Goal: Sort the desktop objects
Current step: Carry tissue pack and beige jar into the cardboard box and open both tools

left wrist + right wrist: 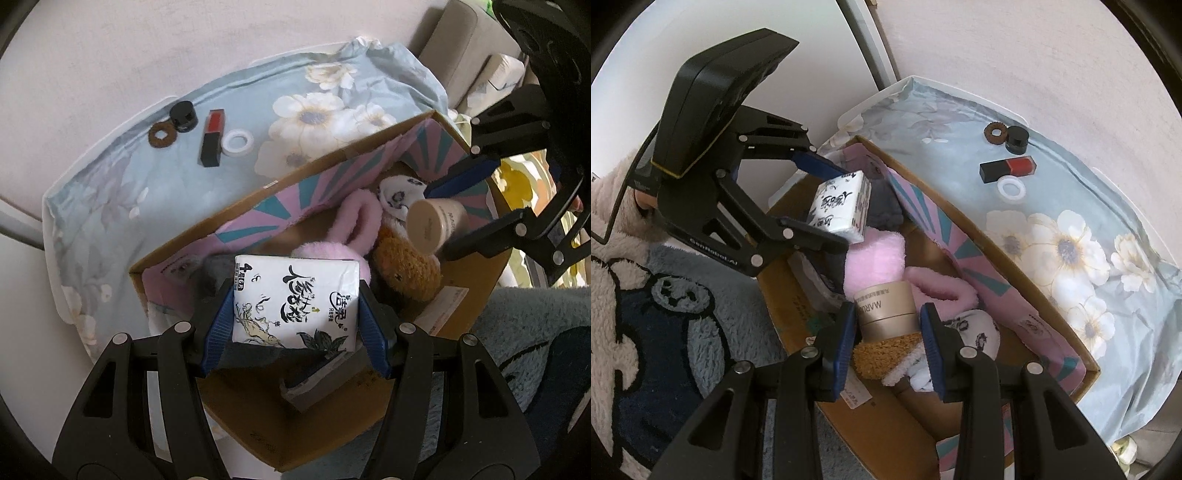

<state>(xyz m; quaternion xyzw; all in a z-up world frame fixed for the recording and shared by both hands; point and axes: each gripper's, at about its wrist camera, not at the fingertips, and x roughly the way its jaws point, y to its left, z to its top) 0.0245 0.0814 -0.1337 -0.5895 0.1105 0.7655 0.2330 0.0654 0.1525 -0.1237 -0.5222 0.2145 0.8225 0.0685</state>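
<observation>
My left gripper [295, 295] is shut on a white tissue pack [295, 306] with black brush lettering, held over the near end of an open cardboard box [314, 192]. In the right wrist view the same pack [842, 206] sits between the left gripper's [846, 206] blue pads. My right gripper [888, 310] is shut on a beige cylindrical jar [886, 306], held on its side above pink and brown plush items in the box [979, 280]. That jar [436, 225] also shows at the right of the left wrist view.
On the floral blue cloth [110, 206] beyond the box lie a small black jar [183, 115], a red-and-black lipstick [213, 136], a white ring [239, 142] and a brown ring [162, 134]. A fuzzy panda rug [665, 314] lies beside the box. A fleecy sleeve [609, 192] is at the left.
</observation>
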